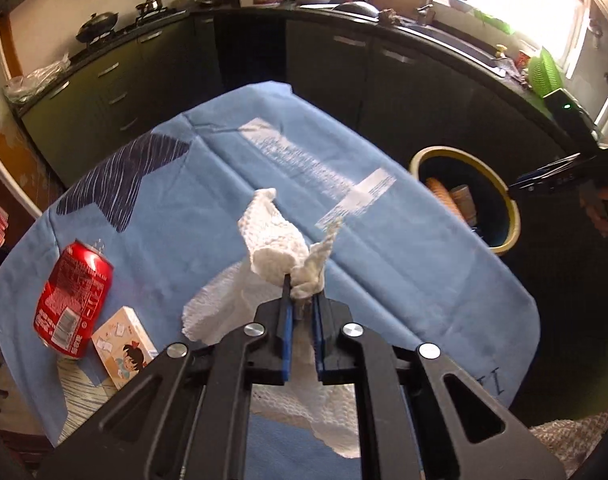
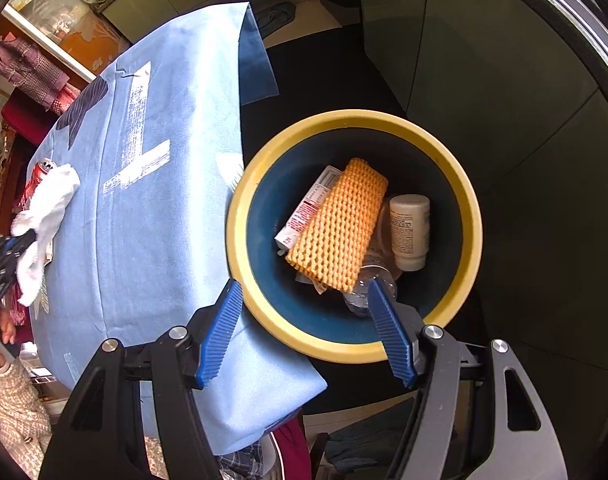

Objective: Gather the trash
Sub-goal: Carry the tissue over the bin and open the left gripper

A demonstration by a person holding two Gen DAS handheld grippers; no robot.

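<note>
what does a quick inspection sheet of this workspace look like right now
surface: table under a blue cloth, creased.
job's things: white paper towel pinched and lifted; red soda can lying on its side; small cartoon box beside the can; yellow-rimmed bin by the table, holding an orange foam net, a white bottle, a tube and a clear bottle.
clutter: nothing seen.
grippers: left gripper shut on the towel; right gripper open above the bin.
cables: nothing seen.
surroundings: dark kitchen cabinets, wok, sink, window.

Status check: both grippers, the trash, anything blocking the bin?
Left gripper shut on paper towel. Right gripper open, empty, over bin. Can, small box on table. Path clear.
</note>
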